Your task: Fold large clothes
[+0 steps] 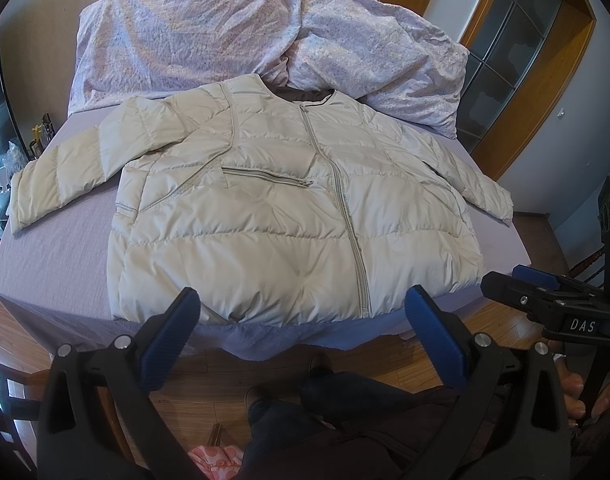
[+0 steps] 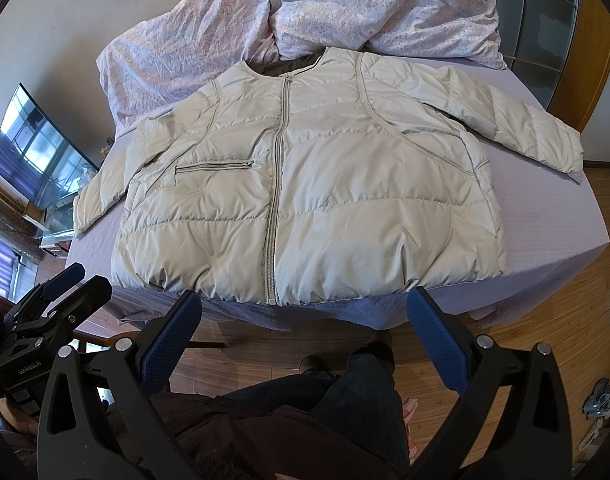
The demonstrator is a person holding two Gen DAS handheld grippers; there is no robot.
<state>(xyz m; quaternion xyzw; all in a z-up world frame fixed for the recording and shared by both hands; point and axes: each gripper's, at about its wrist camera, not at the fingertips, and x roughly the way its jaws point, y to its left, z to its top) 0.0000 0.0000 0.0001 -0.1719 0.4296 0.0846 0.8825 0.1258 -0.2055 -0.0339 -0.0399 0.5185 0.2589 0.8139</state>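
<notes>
A beige quilted puffer jacket (image 1: 281,208) (image 2: 305,184) lies flat and face up on the purple bed sheet (image 1: 57,264) (image 2: 545,216). It is zipped shut, sleeves spread to both sides, collar at the far end and hem at the near edge of the bed. My left gripper (image 1: 303,302) hovers open just short of the hem, with nothing between its blue pads (image 1: 173,332). My right gripper (image 2: 305,298) is likewise open and empty in front of the hem. Each gripper also shows at the edge of the other's view, the right (image 1: 517,278) and the left (image 2: 81,280).
A crumpled floral duvet (image 1: 233,36) (image 2: 345,4) fills the head of the bed behind the collar. Wooden floor (image 2: 545,340) surrounds the bed. The person's legs and shoes (image 1: 317,392) stand at the bed's foot. A television (image 2: 37,152) is at left, a glass-paned door (image 1: 505,52) at right.
</notes>
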